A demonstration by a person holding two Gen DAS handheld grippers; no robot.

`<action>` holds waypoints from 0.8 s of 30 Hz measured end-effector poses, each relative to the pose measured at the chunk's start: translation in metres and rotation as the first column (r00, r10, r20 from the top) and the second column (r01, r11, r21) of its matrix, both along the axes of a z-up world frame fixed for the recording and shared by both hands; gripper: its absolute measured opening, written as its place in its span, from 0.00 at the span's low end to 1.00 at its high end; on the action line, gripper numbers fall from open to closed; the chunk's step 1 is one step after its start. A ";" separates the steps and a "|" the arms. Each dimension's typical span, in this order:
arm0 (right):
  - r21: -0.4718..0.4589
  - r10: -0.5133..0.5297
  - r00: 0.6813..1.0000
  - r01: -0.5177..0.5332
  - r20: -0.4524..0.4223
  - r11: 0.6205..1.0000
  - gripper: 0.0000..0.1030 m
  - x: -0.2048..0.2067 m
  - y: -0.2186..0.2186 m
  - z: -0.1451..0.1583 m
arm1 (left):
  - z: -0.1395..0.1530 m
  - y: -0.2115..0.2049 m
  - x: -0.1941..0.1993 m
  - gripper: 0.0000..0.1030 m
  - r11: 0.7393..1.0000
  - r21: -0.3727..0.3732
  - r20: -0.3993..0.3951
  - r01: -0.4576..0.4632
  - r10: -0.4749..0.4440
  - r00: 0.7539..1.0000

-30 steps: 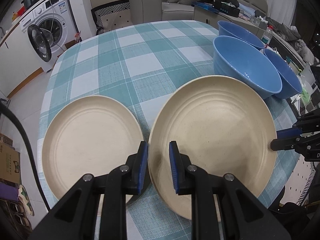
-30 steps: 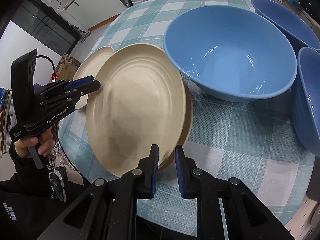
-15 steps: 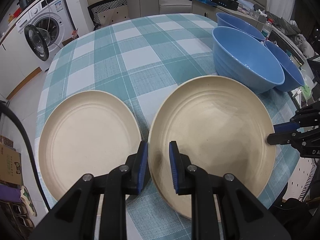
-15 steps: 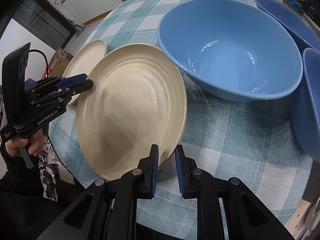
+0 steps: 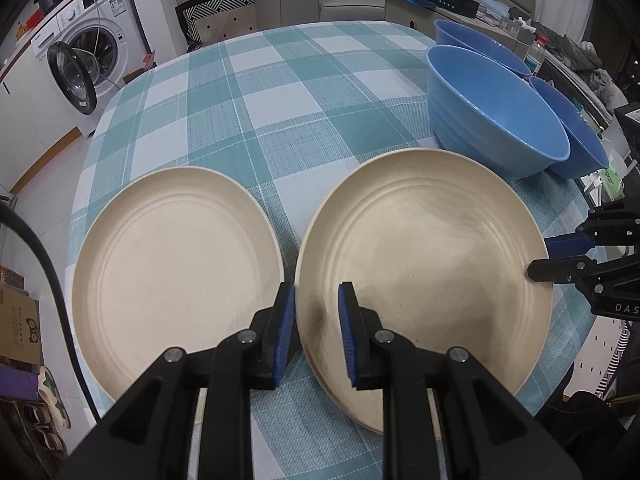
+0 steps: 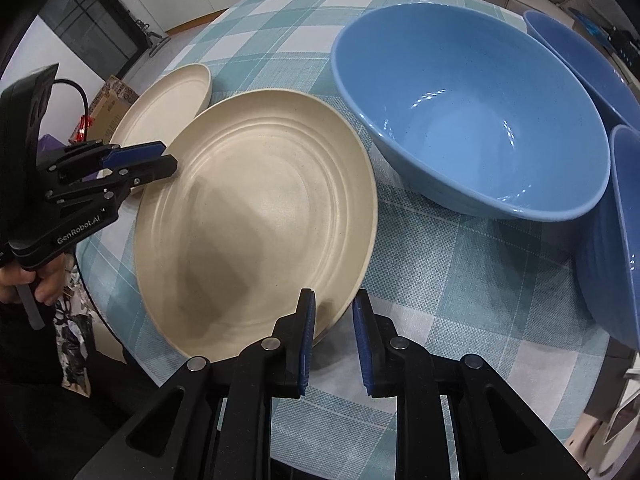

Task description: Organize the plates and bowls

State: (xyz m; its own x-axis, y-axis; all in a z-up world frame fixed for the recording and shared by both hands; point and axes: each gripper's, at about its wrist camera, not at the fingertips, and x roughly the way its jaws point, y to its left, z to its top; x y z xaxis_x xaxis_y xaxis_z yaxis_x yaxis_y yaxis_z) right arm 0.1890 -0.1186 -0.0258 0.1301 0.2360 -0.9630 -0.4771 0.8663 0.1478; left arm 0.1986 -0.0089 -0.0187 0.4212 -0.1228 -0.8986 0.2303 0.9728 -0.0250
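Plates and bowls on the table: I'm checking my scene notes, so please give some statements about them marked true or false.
1. Three blue bowls stand on the table. True.
2. The bowls hold food. False: the insides that show are empty.
3. The left gripper is shut on the rim of a cream plate. True.
4. The second plate sits inside a bowl. False: it lies on the tablecloth beside the gripped plate.
5. The tablecloth is plain white. False: it is checked teal and white.

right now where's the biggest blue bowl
In the right wrist view the big blue bowl sits on the checked tablecloth, right of the stacked cream plates, two more blue bowls beyond.
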 end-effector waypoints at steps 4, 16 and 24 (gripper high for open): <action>-0.015 0.012 1.000 -0.012 0.011 1.000 0.23 0.000 0.003 -0.001 | 0.000 0.000 -0.001 0.20 1.000 -0.001 0.000 0.000 0.000 1.000; -0.038 0.039 0.997 -0.037 0.062 0.999 0.46 -0.001 0.012 0.001 | 0.001 0.001 -0.006 0.23 1.000 -0.008 0.008 -0.008 0.008 1.000; 0.003 0.065 0.994 -0.065 0.092 0.998 0.72 -0.004 0.015 0.014 | 0.020 0.006 -0.020 0.46 0.999 -0.050 0.063 -0.019 0.022 0.998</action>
State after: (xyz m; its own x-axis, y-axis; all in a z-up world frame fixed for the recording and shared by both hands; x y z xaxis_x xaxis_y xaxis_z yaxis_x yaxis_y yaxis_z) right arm 0.1851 -0.1038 -0.0122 0.2020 0.2529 -0.9462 -0.5441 0.8323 0.1062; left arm 0.1784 -0.0031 0.0011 0.4799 -0.1569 -0.8632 0.2126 0.9754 -0.0591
